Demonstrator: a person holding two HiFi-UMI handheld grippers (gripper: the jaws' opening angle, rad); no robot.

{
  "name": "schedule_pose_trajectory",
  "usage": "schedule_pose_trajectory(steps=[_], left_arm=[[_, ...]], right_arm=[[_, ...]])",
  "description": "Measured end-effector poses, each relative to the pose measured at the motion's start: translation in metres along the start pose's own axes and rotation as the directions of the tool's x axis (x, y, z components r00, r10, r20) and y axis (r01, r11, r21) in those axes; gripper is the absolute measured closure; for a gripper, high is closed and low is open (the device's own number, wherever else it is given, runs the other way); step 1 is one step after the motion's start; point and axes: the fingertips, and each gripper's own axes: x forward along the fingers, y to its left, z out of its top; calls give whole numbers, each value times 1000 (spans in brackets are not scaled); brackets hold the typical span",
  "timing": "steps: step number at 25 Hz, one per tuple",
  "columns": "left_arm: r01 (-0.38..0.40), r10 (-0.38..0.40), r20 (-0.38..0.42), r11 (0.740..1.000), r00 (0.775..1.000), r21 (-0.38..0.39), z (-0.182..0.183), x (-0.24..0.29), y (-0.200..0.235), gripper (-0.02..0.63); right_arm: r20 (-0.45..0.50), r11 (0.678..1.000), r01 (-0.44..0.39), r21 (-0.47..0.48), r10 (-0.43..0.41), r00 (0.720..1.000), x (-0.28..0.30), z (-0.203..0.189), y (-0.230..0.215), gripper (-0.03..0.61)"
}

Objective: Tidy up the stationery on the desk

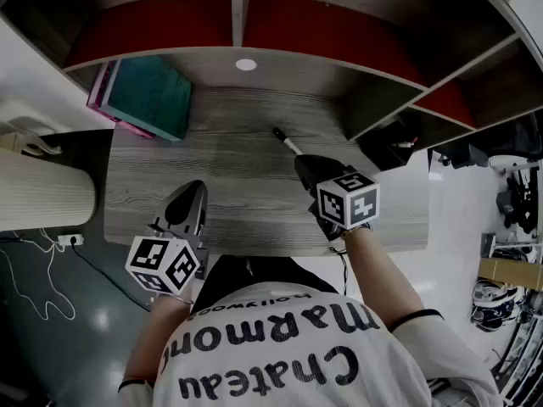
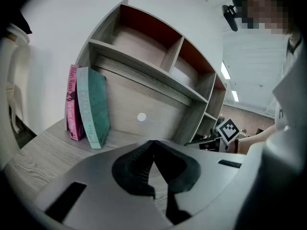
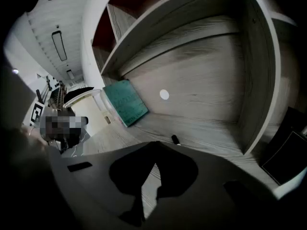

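Grey wood-grain desk (image 1: 254,202) with leaning books (image 1: 151,98) and a pen (image 1: 287,141)

Open desk (image 1: 225,185) between books (image 1: 151,98) and pen (image 1: 287,142)

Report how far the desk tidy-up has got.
Looks done: the teal book and pink book lean at the back left of the desk. In hand: nothing; left claw and right claw are shut, empty. Left: the pen, loose ahead of the right claw.

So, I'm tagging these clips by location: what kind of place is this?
Probably an office or study workspace: a wood-grain desk with a shelf unit over it, books leaning at its back left, and a pen on it.
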Motion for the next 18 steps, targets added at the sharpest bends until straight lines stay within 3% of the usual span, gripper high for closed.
schedule_pose_trajectory(steps=[5,12,16,18], left_arm=[[-78,78,0,997,997,-29,-7,-6,11,598],[-143,144,4,988,990,-58,-10,-10,22,600],[-155,156,7,986,988,-66,-6,-8,22,598],[-159,160,10,985,987,-67,-5,-8,23,599]], right_arm=[[-89,998,29,-63,-35,995,16,-8,-28,566],[-140,998,39,-45,-45,989,34,-9,-52,565],[-158,999,28,-38,-33,987,42,-15,-56,464],[-185,999,16,-43,-24,982,45,-20,-55,449]])
